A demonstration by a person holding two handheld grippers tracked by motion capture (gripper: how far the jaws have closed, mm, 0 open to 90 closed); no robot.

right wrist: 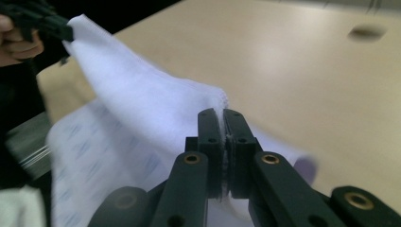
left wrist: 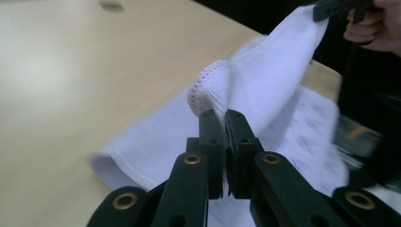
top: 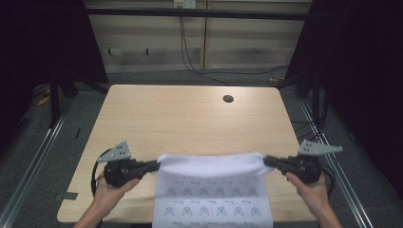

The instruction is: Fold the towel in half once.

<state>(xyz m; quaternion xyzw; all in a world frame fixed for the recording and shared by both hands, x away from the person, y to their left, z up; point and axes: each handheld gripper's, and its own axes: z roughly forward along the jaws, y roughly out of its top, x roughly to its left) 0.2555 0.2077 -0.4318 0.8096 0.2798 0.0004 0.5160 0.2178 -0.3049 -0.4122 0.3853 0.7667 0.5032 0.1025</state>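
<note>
A white cloth with a pattern of small blue figures hangs stretched between the two grippers near the table's front edge, its lower part draping toward the person. My left gripper is shut on the cloth's left corner. On the other side my right gripper is shut on the right corner. The cloth's top edge is folded over, plain side up. In the left gripper view the right gripper shows far off at the top right; the right gripper view shows the left gripper at the top left.
The light wooden table has a round cable hole at the back right. Metal rails run along the floor on both sides. Black cables hang down the back wall.
</note>
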